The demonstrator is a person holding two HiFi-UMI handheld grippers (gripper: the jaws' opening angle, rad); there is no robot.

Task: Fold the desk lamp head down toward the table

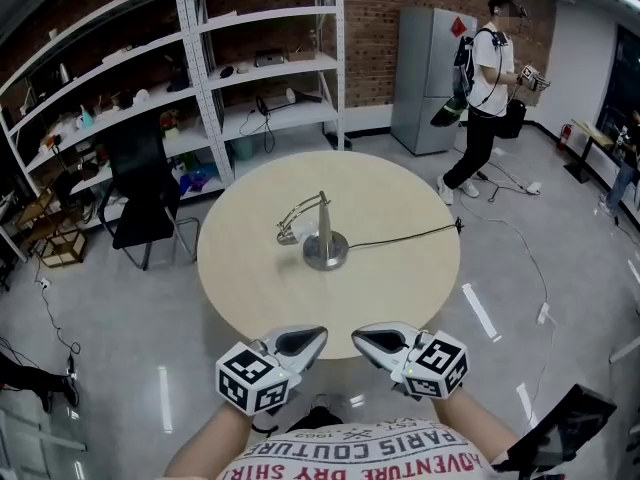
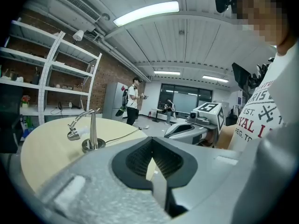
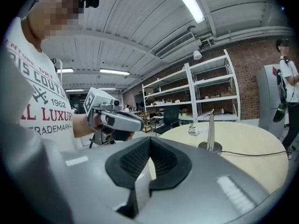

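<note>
Round table (image 1: 250, 293) holds desk lamp (image 1: 323, 230) — left gripper (image 1: 316, 336) and right gripper (image 1: 360, 335) closed, empty

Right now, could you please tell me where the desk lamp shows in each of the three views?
Head view: the desk lamp stands at the picture's centre, in the middle of the round table.
Left gripper view: it is left of centre, at mid-height.
Right gripper view: it is right of centre, at mid-height.
Shared landmark: the round table under the lamp.
</note>
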